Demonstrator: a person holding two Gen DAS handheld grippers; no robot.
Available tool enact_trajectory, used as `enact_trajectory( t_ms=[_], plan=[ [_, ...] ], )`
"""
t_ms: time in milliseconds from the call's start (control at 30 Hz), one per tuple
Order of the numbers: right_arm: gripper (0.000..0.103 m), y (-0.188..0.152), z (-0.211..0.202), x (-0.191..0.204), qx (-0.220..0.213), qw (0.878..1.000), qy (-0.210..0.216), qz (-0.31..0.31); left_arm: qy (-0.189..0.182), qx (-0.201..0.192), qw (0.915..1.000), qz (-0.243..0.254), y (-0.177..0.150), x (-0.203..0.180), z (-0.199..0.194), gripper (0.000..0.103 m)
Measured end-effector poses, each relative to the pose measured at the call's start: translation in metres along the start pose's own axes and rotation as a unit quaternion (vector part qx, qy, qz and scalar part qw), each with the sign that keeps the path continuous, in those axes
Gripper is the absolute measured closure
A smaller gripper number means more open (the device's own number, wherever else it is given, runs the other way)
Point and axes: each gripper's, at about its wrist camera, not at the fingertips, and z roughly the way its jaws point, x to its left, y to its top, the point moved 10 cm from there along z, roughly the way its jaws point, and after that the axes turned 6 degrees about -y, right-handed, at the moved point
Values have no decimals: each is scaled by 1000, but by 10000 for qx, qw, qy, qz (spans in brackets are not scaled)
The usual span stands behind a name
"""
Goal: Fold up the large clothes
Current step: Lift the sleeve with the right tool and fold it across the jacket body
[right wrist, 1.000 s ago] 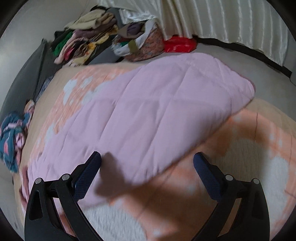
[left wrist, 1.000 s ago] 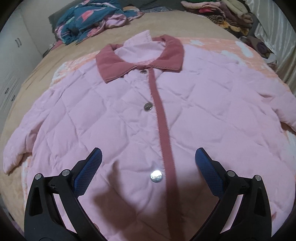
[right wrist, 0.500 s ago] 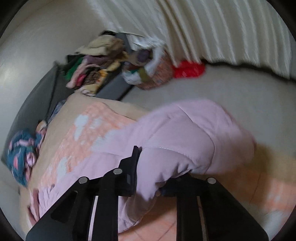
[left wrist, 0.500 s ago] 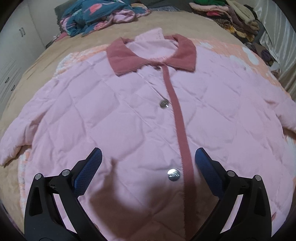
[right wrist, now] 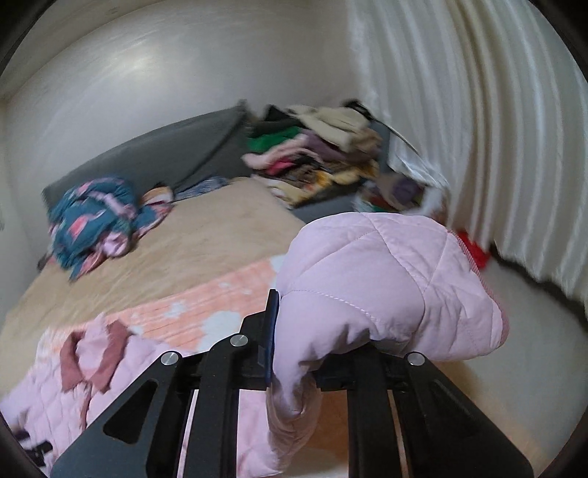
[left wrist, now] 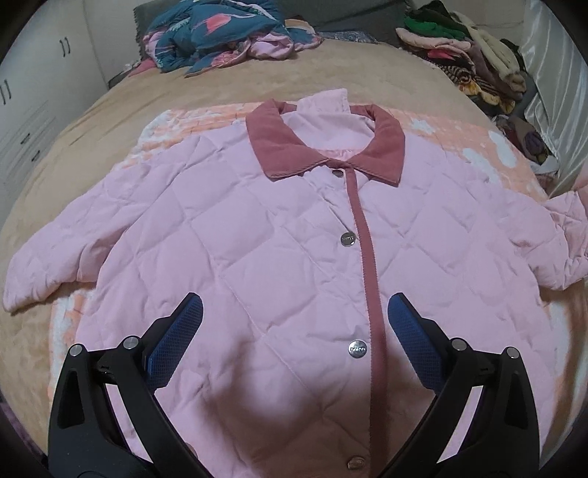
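Pale walls, a white pleated curtain point(right wrist: 488, 121) and a bed point(left wrist: 205, 92) with a tan cover fill the room. On the bed lies a peach patterned blanket point(left wrist: 205, 117), and spread flat on it, front up, is the pink quilted jacket point(left wrist: 279, 242). Its long axis runs from the hem near the left camera away to the dusty-rose collar point(left wrist: 323, 143), which points toward the heap of blue patterned bedding point(left wrist: 220, 33) at the far end; the sleeves reach out to either side.

A second ago the right claw point(right wrist: 294, 342) stood spread wide over the flat sleeve point(right wrist: 382, 279). Now it is pressed together, pinching that sleeve, which bulges up over the fingers and is raised off the bed, with more wall and curtain in its view. In the left view the jacket now sits smaller and lower.

Over the jacket's lower front, the left claw point(left wrist: 294, 338) hangs angled steeply down, spread wide with nothing between its blue pads point(left wrist: 176, 342). Stacked folded clothes point(left wrist: 466, 70) sit at the bed's far right corner.
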Motion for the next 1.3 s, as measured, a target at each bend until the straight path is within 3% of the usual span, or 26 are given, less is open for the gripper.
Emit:
enact_trajectory(
  t_ms=[333, 700, 933, 1033, 1200, 1300],
  plan=[
    [89, 23, -34, 109, -169, 9942, 694, -806, -163, -389, 9962, -759, 20, 43, -18, 8],
    [89, -5, -48, 229, -290, 9797, 1012, -1705, -497, -553, 9925, -969, 23, 93, -9, 9],
    [89, -60, -41, 302, 95, 9674, 1473, -2058, -452, -644, 9923, -959, 28, 117, -6, 9],
    [89, -105, -37, 336, 348, 9568, 1729, -2312, -405, -657, 9907, -1117, 30, 131, -5, 9],
    [87, -172, -24, 366, 967, 9450, 1939, -2449, -440, -611, 9901, -1185, 29, 141, 2, 9],
    [79, -206, -20, 369, 1357, 9422, 2109, -2223, -515, -569, 9899, -1192, 28, 139, 7, 9]
  ],
)
